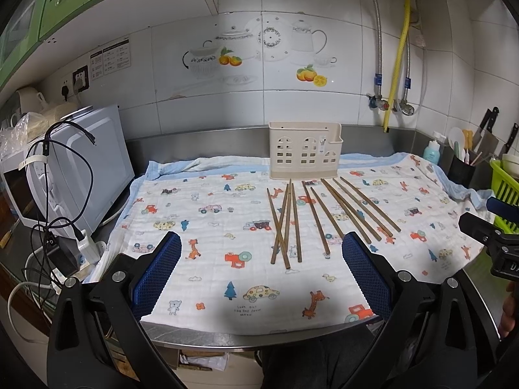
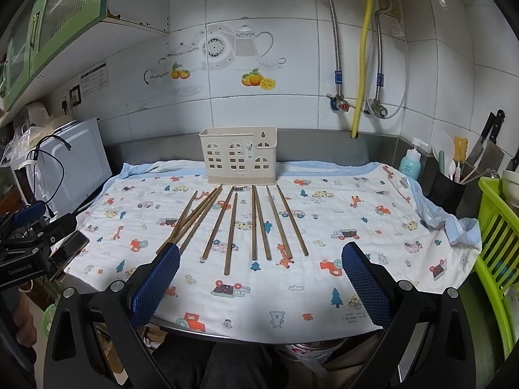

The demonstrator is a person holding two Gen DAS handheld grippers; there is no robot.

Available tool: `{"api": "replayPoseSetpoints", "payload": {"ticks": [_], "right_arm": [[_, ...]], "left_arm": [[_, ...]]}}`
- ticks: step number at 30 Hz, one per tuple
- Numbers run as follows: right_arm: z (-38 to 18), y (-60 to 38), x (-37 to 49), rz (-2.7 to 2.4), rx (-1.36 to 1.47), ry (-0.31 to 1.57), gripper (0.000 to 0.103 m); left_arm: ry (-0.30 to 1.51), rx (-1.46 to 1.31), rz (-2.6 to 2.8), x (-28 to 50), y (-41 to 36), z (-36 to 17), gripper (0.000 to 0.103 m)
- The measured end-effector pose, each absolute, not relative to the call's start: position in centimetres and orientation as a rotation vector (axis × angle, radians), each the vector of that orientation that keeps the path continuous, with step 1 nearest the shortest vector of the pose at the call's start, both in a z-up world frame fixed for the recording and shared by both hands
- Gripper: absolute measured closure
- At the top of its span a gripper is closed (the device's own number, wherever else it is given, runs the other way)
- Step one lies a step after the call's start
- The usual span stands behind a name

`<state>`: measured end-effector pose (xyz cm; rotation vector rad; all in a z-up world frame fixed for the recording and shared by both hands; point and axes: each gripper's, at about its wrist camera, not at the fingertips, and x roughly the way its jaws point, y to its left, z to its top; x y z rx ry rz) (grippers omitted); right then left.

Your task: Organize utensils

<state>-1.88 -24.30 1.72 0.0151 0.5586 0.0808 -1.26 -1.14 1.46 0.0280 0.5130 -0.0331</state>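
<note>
Several brown wooden chopsticks (image 1: 319, 215) lie spread on a printed cloth (image 1: 207, 227) in front of a cream utensil holder (image 1: 305, 150) at the back. They also show in the right wrist view (image 2: 231, 231), with the holder (image 2: 240, 155) behind them. My left gripper (image 1: 261, 253) is open and empty, above the cloth's near edge, short of the chopsticks. My right gripper (image 2: 261, 261) is open and empty, its left pad (image 2: 159, 278) just over the near ends of the leftmost chopsticks. The right gripper also shows at the right edge of the left wrist view (image 1: 493, 227).
A white microwave (image 1: 81, 175) with cables stands at the left. A green dish rack (image 2: 496, 236), a black pot of tools (image 2: 449, 188), knives (image 2: 489, 139) and a teal bottle (image 2: 410, 162) are at the right. Pipes and valves (image 2: 356, 103) run down the tiled wall.
</note>
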Motion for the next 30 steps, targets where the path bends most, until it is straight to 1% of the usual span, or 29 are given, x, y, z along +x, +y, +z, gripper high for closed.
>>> {"api": "replayPoseSetpoints", "payload": {"ticks": [16, 30], "right_arm": [[0.8, -24.2, -1.1, 0.098, 0.014, 0.568, 0.006], [-0.2, -24.3, 0.1, 0.099, 0.017, 0.589, 0.006]], "left_arm": [[0.526, 0.026, -0.038, -0.9, -1.5, 1.4, 0.005], [0.554, -0.001, -0.049, 1.3, -1.3, 0.4, 0.005]]}}
